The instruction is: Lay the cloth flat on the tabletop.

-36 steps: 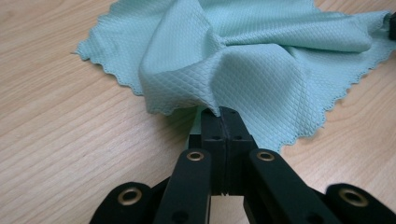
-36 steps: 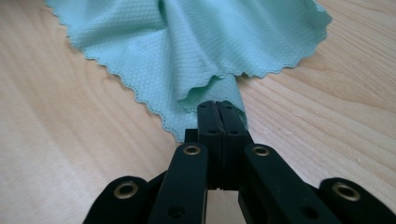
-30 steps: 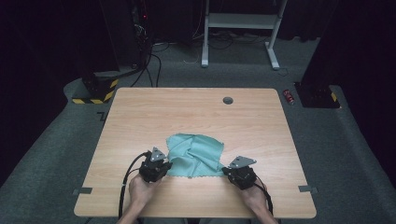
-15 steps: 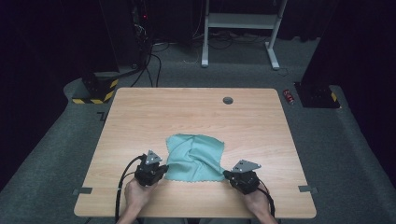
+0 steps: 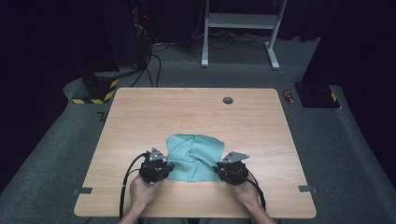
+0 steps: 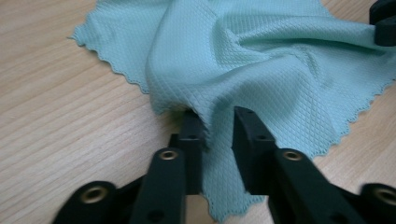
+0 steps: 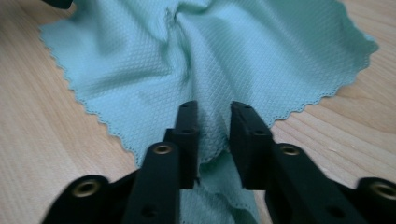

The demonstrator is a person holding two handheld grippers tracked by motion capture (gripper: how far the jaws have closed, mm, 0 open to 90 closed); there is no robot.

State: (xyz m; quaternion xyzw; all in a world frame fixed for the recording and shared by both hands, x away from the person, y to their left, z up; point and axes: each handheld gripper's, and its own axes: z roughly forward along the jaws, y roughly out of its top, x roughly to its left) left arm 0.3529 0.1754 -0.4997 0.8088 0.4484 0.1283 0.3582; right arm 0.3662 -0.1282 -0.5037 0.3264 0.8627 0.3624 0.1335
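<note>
Two near corners of the teal cloth are pinched | my left gripper grasps one, my right gripper the other | cloth lies wrinkled on the worktop, near front edge.

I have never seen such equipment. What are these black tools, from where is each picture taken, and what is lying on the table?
A person sits at a wooden table and holds a hand tool with two black jaws in each hand: the left gripper and the right gripper. One picture comes from a camera above the table. The other two come from small cameras riding on each gripper, looking along its jaws. On the table lies a crumpled teal cloth. Each gripper has a near corner of the cloth between its jaws, with a gap between them; whether they pinch it is unclear.
</note>
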